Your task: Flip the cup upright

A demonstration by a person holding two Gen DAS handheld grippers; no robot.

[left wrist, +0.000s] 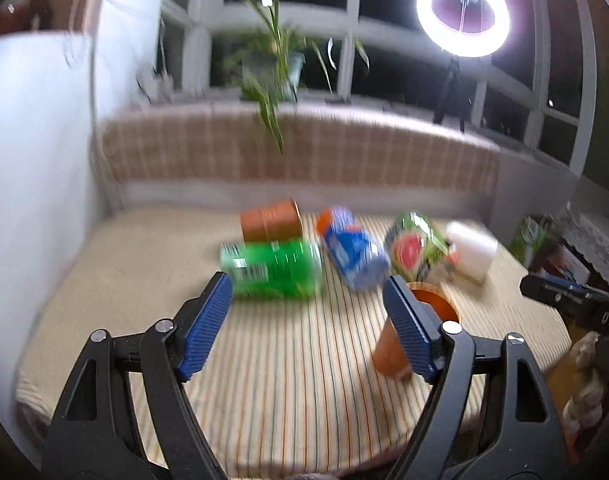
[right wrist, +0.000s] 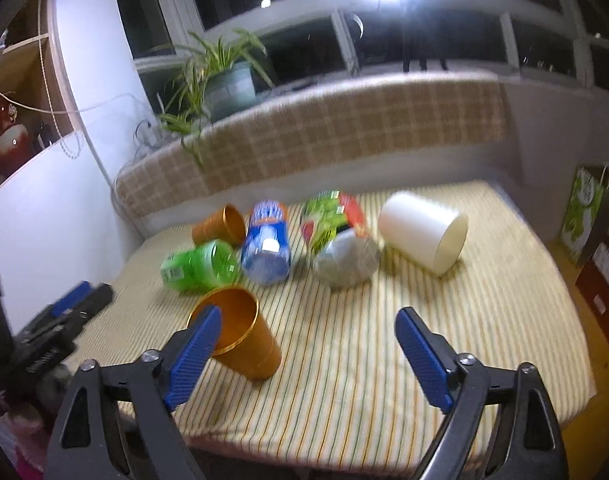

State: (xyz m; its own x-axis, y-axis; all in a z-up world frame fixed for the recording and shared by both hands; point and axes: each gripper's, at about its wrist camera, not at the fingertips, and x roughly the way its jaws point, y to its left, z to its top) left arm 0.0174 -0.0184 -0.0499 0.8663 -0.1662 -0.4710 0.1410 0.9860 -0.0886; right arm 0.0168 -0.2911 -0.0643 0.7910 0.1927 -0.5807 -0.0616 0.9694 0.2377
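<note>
Here, a striped worktop (right wrist: 344, 360) fills both views, backed by a plaid-covered ledge (right wrist: 324, 136), dark windows, a potted plant (right wrist: 224, 76) and a glowing ring light (left wrist: 462, 12). Both views are blurred. The left tool (left wrist: 306, 320) hangs over the cloth with its blue pads spread wide and nothing between them; the right tool (right wrist: 306, 354) is likewise spread and empty. The orange cup (right wrist: 240, 332) stands mouth-up near the front of the worktop, slightly tilted. In the right wrist view it sits just behind that tool's left pad, outside the gap. In the left wrist view the cup (left wrist: 392, 352) is partly hidden behind that tool's right pad; whether they touch is unclear. Behind it lie a white cup (right wrist: 422, 232) on its side, a green bottle (right wrist: 200, 266), a blue-labelled bottle (right wrist: 266, 248), a watermelon-printed container (right wrist: 338, 236) and a second orange cup (right wrist: 220, 226), all tipped over. The upright cup is metallic orange, tapered, with a bright rim.
</note>
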